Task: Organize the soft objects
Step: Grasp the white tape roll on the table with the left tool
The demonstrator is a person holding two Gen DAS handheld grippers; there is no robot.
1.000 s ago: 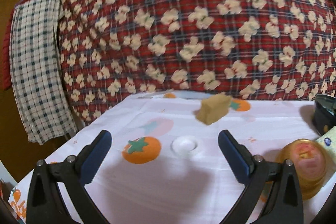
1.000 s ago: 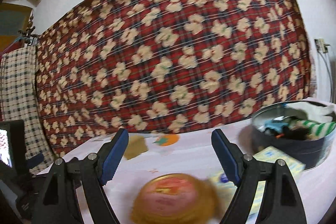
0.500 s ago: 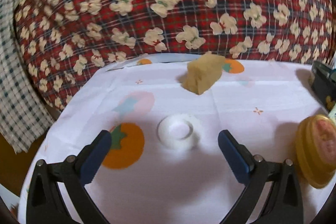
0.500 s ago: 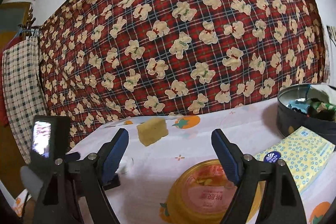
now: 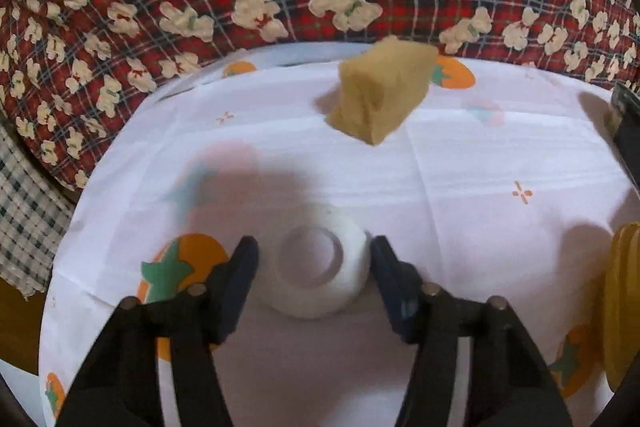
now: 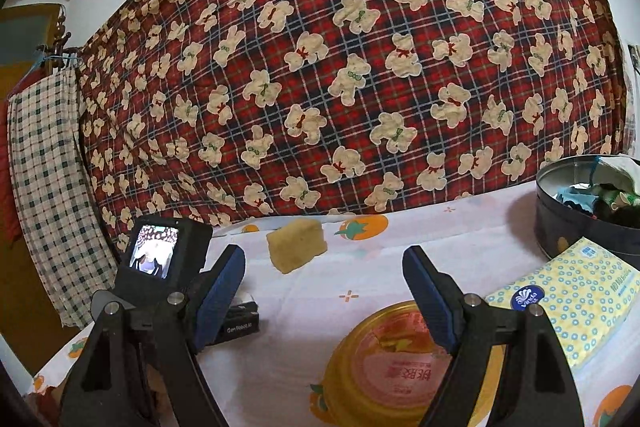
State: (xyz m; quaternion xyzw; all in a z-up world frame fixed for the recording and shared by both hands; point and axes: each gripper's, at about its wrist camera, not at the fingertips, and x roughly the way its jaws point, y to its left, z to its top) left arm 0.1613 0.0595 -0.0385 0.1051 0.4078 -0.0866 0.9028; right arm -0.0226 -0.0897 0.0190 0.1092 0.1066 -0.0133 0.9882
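A white soft ring lies flat on the fruit-print tablecloth, between the blue pads of my left gripper. Its jaws are closing; the right pad is at the ring's side and the left pad stands just off it, and the ring looks unsqueezed. A tan sponge block rests farther back near the table's far edge, also seen in the right wrist view as the sponge. My right gripper hovers open and empty above a yellow lidded tub. The ring is hidden in the right wrist view.
A dark round tin holding several soft items stands at the right. A yellow tissue pack lies in front of it. A red bear-print blanket hangs behind the table. The left gripper's body with its screen is at the left.
The left gripper moved forward and tipped down over the white ring, and its jaws narrowed around it. The right gripper swung slightly; the tub and tissue pack now sit lower in its view.
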